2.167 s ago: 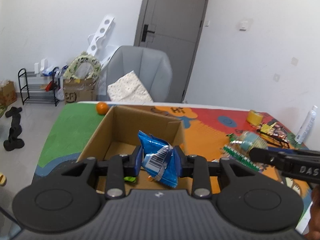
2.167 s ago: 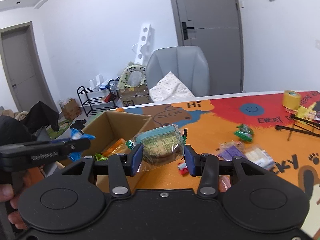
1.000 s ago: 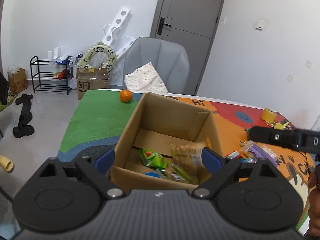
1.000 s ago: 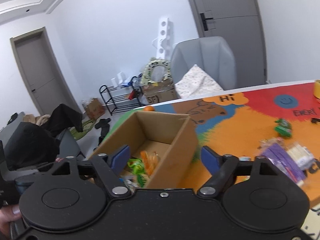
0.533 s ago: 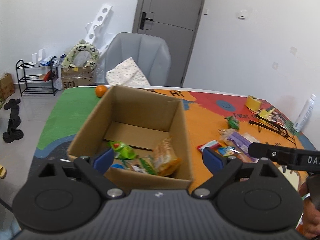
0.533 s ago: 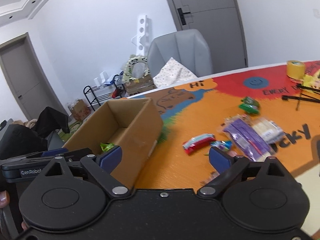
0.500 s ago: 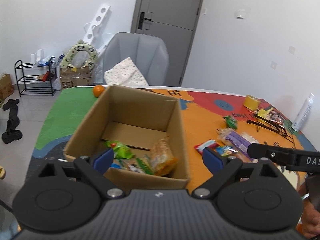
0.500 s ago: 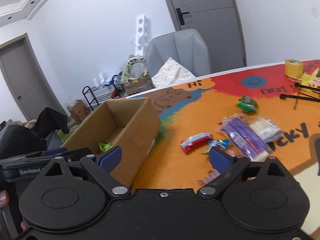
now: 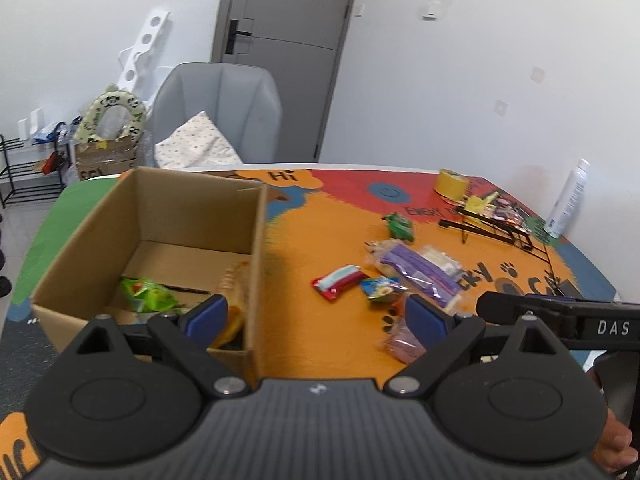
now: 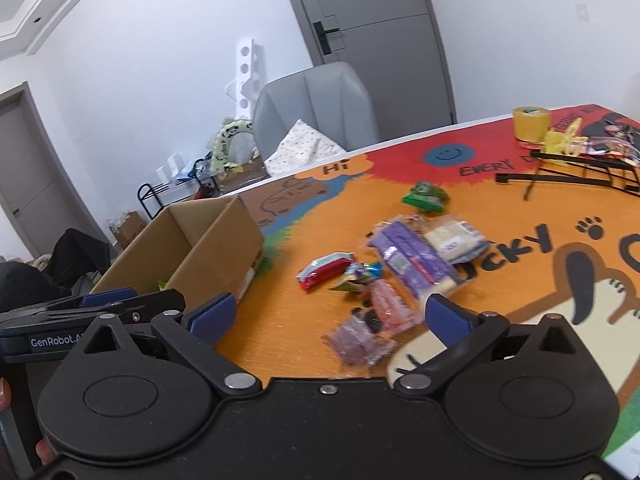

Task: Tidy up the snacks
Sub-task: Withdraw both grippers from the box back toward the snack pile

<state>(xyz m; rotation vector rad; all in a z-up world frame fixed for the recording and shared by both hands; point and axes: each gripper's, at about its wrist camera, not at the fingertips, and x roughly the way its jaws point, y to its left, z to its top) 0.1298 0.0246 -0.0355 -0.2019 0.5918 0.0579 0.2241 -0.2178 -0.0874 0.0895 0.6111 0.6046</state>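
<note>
My left view looks into the cardboard box (image 9: 160, 240), where a green snack packet (image 9: 148, 294) lies; my right view shows only its outer wall. Right of the box, a purple packet (image 10: 412, 260) lies on the mat (image 10: 520, 240) reading "HI". Left gripper (image 9: 316, 316) spread empty; right gripper (image 10: 328, 316), marked "DAS", just opened wide, empty.

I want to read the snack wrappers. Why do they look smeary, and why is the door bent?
Right wrist view: the pink snack near the open right claw is motion-blurred. Left wrist view: sharper; the fisheye lens bends the door and darkens corners.
</note>
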